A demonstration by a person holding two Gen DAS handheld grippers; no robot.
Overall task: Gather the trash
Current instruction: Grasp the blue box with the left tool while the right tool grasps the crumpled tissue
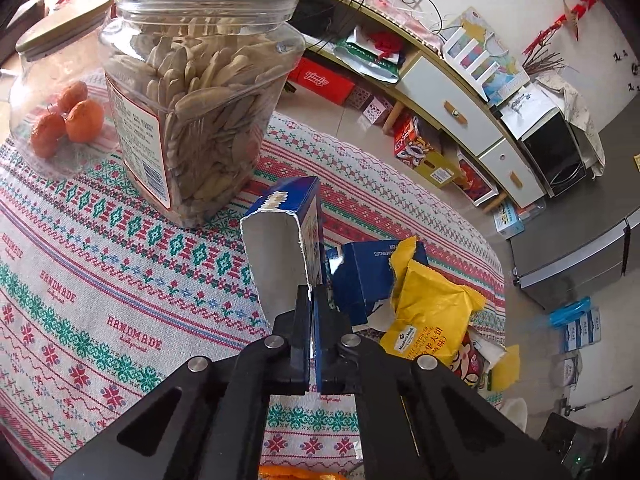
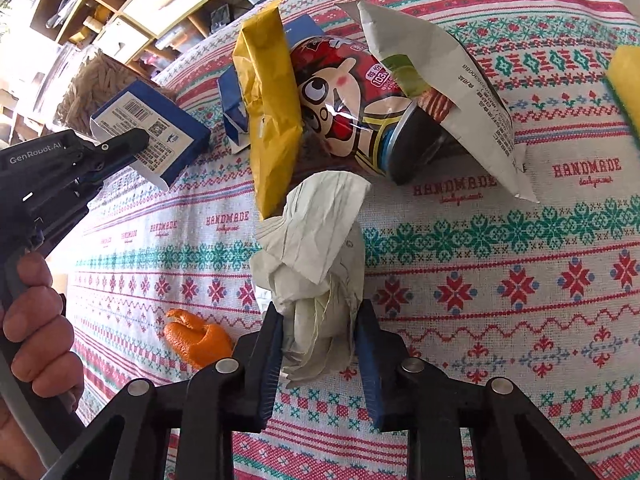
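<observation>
trash is in both tools now. left tool [image 1: 313,292] is pressed together on one thin wall of the torn blue carton [image 1: 286,236], which stands up above the desk [image 1: 100,264] just beside the seed jar [image 1: 200,92]. right tool [image 2: 320,320] is pinching the crumpled tissue [image 2: 316,256], and the pads sit on both sides of the lower part of the wad. more trash lies further on the desk: a yellow wrapper [image 2: 270,108], a red snack bag [image 2: 352,108], a white packet [image 2: 436,92] and a piece of orange peel [image 2: 198,338] near the tissue. i think the carton is the weaker grip, because only a thin edge of card is caught; if the hand swings fast, the card may bend or slide out. the carton is also close to the jar, so a careless lift could knock it. the tissue is soft and loose, and part of it may stay outside the pads, so it can tear or slip out on the way. where the trash should go i cannot tell, since no bin is clearly seen.
</observation>
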